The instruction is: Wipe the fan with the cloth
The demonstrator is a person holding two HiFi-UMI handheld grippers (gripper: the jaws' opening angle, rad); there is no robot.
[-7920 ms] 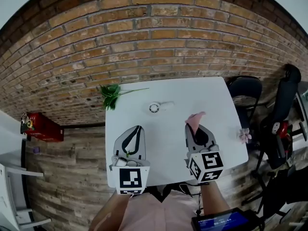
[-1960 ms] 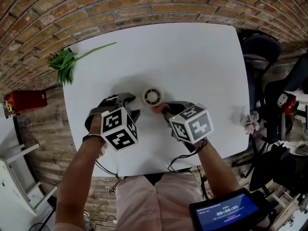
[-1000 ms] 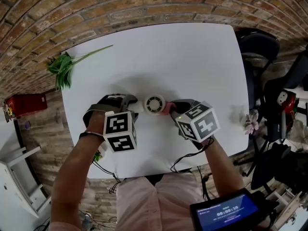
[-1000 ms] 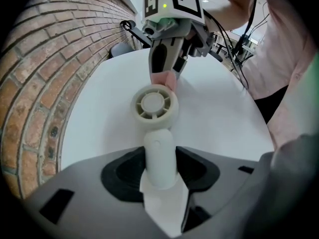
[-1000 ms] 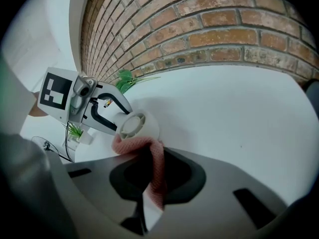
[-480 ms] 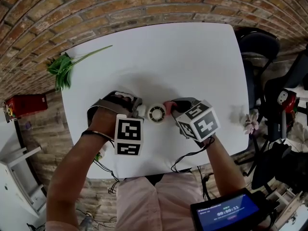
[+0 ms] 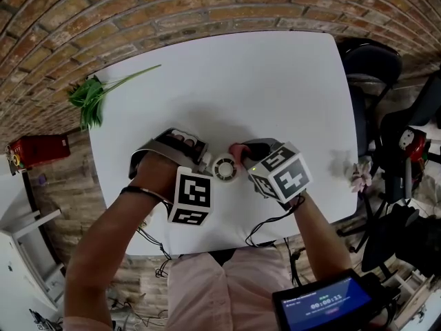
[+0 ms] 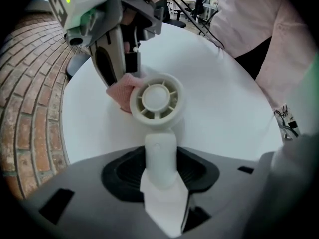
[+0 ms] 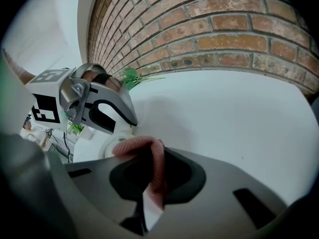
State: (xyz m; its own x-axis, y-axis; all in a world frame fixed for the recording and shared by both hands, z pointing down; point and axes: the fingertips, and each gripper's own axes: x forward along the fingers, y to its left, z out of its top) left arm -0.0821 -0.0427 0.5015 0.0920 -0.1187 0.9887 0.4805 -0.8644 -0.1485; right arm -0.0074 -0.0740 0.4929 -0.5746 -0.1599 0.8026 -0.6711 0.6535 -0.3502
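A small white hand fan (image 7: 224,168) with a round grilled head (image 8: 156,100) lies on the white table (image 7: 275,81) between my two grippers. My left gripper (image 7: 204,161) is shut on the fan's handle (image 8: 160,156) and points straight down. My right gripper (image 7: 241,153) is shut on a pink cloth (image 9: 152,163). The cloth (image 8: 122,89) presses against the rim of the fan head on the side away from the person. In the right gripper view the fan (image 9: 112,144) is mostly hidden behind the cloth.
A green leafy sprig (image 7: 88,96) lies at the table's far left corner. A small pink flower (image 7: 357,176) sits at the right edge. A dark chair (image 7: 372,67) stands to the right, a brick wall behind, and a tablet screen (image 7: 324,303) near the person's lap.
The left hand has rolled, so its marker cube has swung toward the person and to the right. The fan has shifted slightly nearer. The right gripper with the cloth has stayed in place.
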